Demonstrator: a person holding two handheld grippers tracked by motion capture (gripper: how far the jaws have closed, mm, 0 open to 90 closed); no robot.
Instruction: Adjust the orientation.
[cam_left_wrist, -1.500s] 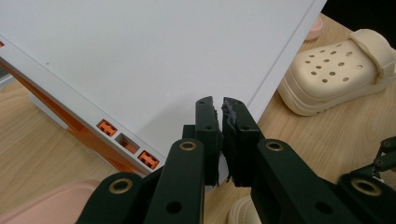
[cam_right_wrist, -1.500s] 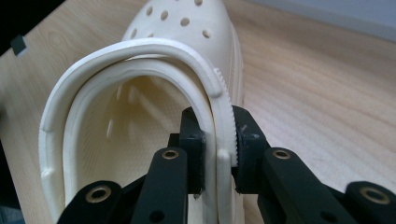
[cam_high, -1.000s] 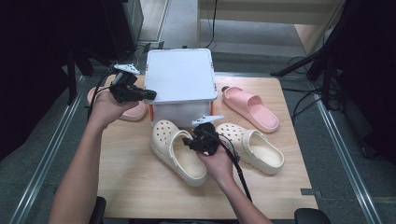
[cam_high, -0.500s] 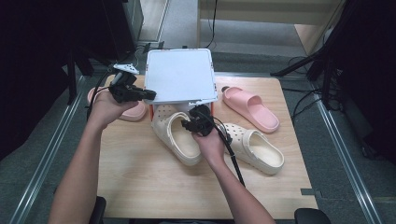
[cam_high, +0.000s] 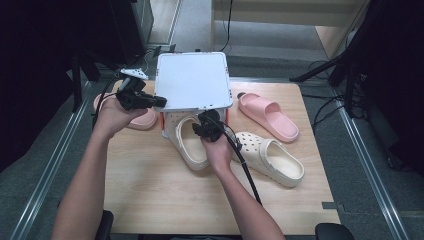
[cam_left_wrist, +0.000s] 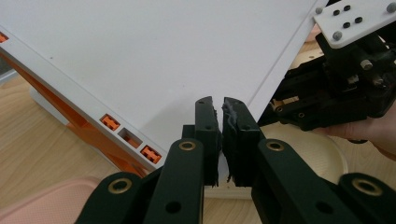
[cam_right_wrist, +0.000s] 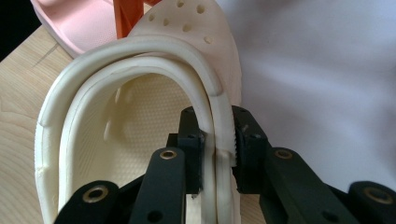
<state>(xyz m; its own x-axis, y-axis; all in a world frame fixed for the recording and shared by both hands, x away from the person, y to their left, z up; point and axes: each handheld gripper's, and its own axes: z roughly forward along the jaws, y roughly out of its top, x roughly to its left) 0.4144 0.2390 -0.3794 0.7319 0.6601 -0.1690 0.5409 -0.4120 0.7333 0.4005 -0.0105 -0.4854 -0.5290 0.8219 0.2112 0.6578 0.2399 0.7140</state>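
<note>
**On the desk: lid lifted, cream clog gripped under it**

On the wooden desk, the biggest thing is a white storage box with orange corner posts, standing at the far middle. Its flat white lid is raised and tilted above it. The lid's near left edge is clamped in the left gripper, whose jaws are pressed nearly together on the thin rim; in the left gripper view the lid fills the upper part of the picture, with orange latches along its side.

Next in size are the shoes. A cream clog lies with its toe end under the raised lid at the box's front, its heel toward the person. The right gripper grips this clog: in the right gripper view the jaws are closed on the heel strap and rim, pads pressing from either side, and they have just eased slightly wider with the strap between them. The second cream clog rests just to the right, toe pointing inward. A pink slide lies farther right, near the box's corner, and another pink slide sits at the left, partly under the left hand.
</note>
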